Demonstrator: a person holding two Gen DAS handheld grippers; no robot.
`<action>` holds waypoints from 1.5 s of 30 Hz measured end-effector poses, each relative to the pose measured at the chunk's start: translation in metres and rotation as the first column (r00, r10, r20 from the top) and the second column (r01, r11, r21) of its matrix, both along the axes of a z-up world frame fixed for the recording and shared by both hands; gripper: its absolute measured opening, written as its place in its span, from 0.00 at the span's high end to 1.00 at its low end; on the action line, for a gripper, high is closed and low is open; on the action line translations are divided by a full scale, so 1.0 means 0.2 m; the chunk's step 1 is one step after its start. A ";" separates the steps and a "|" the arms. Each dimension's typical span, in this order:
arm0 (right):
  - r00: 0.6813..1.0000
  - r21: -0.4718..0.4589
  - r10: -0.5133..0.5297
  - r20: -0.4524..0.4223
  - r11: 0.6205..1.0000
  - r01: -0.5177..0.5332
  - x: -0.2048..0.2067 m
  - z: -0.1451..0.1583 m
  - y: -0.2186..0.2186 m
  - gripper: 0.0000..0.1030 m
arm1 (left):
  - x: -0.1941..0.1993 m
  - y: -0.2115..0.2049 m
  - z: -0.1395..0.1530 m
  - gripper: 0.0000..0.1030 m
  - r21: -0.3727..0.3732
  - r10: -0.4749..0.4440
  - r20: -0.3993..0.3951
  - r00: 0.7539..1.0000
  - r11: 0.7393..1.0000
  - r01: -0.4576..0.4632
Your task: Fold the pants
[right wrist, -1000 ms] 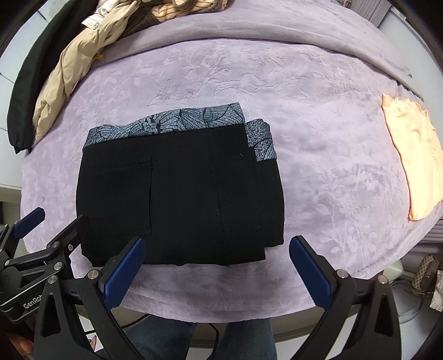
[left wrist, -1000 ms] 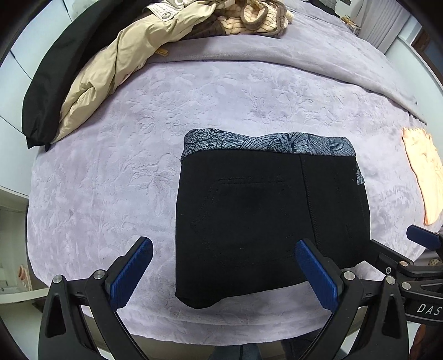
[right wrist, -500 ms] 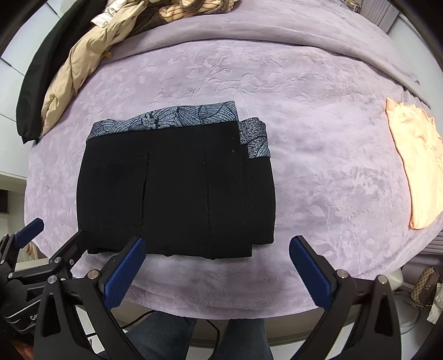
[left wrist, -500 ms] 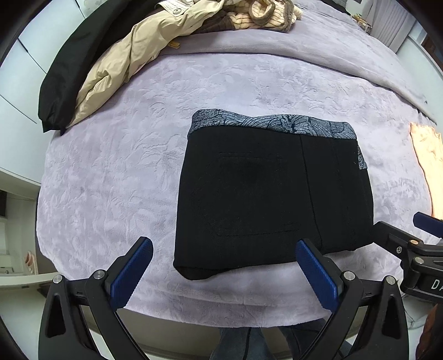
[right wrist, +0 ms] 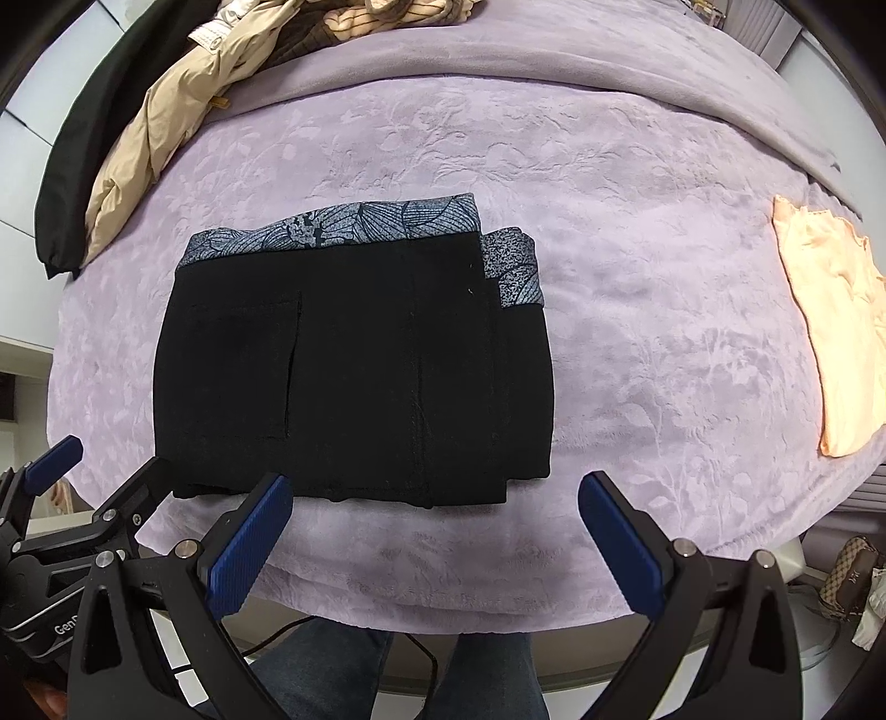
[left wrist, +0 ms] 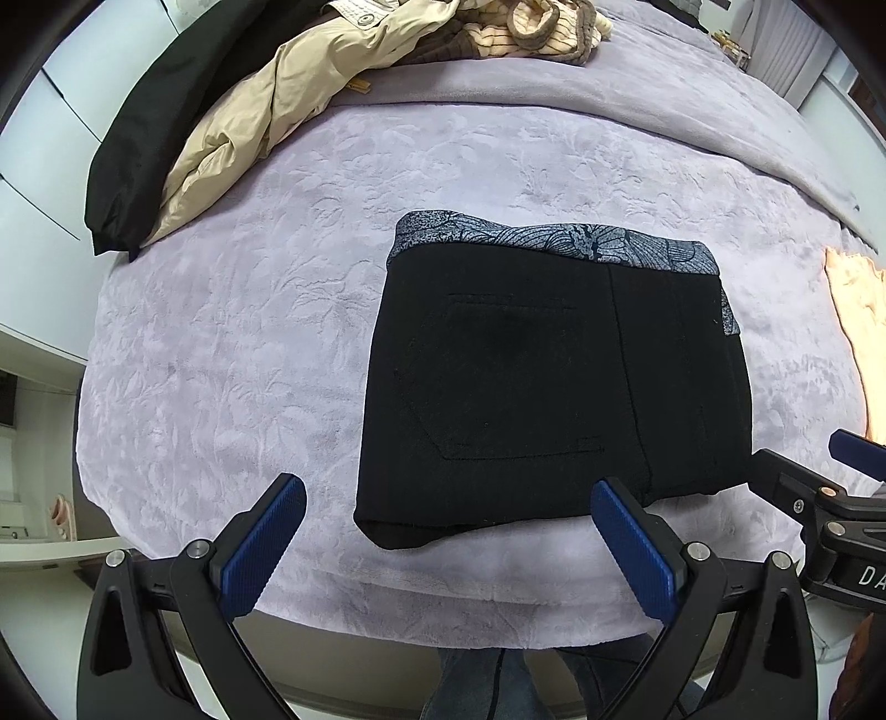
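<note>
The peach cloth runs off the frame edge — the clothes pile too.

The left hand-held gripper and right hand-held gripper both hang side by side, jaws spread wide, gripping nothing.

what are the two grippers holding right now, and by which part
Nothing: left gripper and right gripper are open, short of the folded black pants.

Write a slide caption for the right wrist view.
Folded black pants lie on the purple blanket; open right hand-held gripper hovers at the near edge.
</note>
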State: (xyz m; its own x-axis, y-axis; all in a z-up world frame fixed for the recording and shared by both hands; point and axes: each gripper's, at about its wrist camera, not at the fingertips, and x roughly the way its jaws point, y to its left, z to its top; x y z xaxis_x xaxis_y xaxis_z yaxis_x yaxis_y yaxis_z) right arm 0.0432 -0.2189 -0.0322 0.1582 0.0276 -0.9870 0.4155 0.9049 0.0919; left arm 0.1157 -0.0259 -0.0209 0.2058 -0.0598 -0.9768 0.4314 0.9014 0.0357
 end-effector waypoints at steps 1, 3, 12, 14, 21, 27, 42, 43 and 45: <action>1.000 -0.001 0.000 0.000 1.000 0.000 0.00 0.00 0.00 0.00 | 0.00 0.00 0.00 0.00 0.001 0.002 0.001 1.000 1.000 -0.002; 1.000 0.000 0.000 -0.001 1.000 0.000 0.00 0.00 0.00 0.00 | 0.01 0.01 0.00 0.00 -0.005 0.006 -0.005 1.000 1.000 -0.006; 1.000 0.002 0.004 -0.003 1.000 -0.004 -0.01 -0.01 0.01 0.00 | 0.00 0.02 -0.01 0.00 -0.003 -0.001 -0.013 1.000 1.000 0.001; 1.000 0.000 0.003 -0.003 1.000 -0.003 -0.01 -0.01 0.01 0.00 | 0.00 0.01 -0.01 0.00 -0.001 -0.006 -0.012 1.000 1.000 0.006; 1.000 -0.007 0.009 -0.010 1.000 -0.009 -0.02 -0.02 0.02 0.00 | -0.01 0.01 -0.01 0.00 0.004 -0.008 -0.011 1.000 1.000 0.008; 1.000 -0.008 0.011 -0.009 1.000 -0.011 -0.01 -0.02 0.02 0.00 | -0.01 0.01 -0.02 0.00 0.009 -0.012 -0.009 1.000 1.000 0.012; 1.000 -0.002 0.014 -0.014 1.000 -0.014 0.00 -0.02 0.00 0.00 | -0.01 0.00 -0.02 0.00 0.020 -0.033 -0.012 0.999 0.999 0.033; 1.000 -0.002 0.012 -0.014 1.000 -0.012 0.00 -0.03 0.00 0.00 | -0.01 0.00 -0.03 0.00 0.023 -0.035 -0.012 0.999 0.999 0.035; 1.000 -0.002 0.011 -0.015 1.000 -0.011 0.00 -0.03 0.00 0.00 | -0.01 0.00 -0.03 0.00 0.026 -0.037 -0.017 0.999 0.999 0.037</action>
State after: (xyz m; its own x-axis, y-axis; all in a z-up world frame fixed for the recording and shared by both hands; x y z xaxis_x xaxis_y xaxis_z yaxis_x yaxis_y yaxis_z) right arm 0.0422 -0.2180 -0.0384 0.1429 0.0272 -0.9894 0.4064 0.9098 0.0837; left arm 0.1131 -0.0267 -0.0277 0.1877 -0.0411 -0.9814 0.4653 0.8836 0.0520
